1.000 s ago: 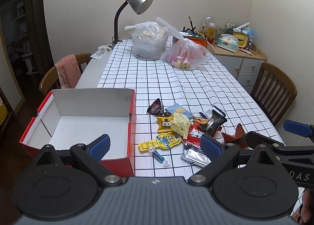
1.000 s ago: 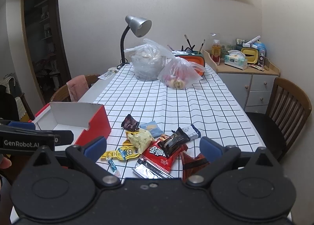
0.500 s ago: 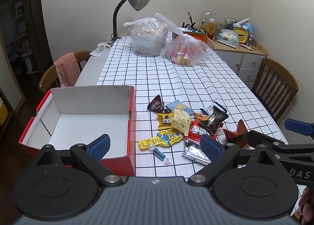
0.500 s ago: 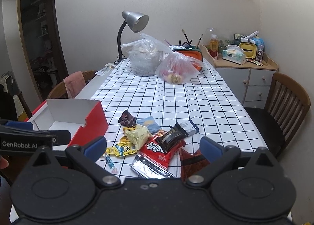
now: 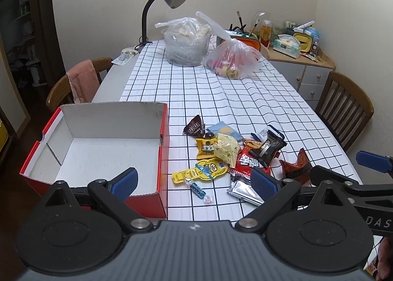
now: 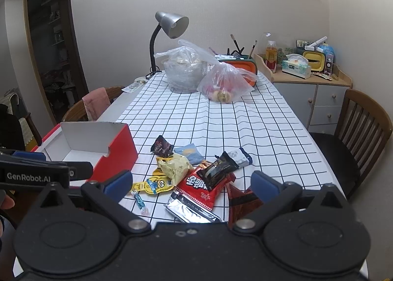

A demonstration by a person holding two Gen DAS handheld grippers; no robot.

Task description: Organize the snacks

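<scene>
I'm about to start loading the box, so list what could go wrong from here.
1. The black snack packet lies on the red snack bag; grabbing the lower one may tip it off.
2. The small clear wrapped candy and blue wrapped candy look hard for wide jaws to pinch.
3. The red cardboard box has tall walls; a low carry by the left gripper could knock it.

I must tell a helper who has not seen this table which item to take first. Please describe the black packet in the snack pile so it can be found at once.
Start at the red box on the checked tablecloth; the snack pile lies just to its right. The black packet rests on top of the large red bag in the pile's middle. It alone is glossy black with a pale band, lying above its neighbours.
</scene>
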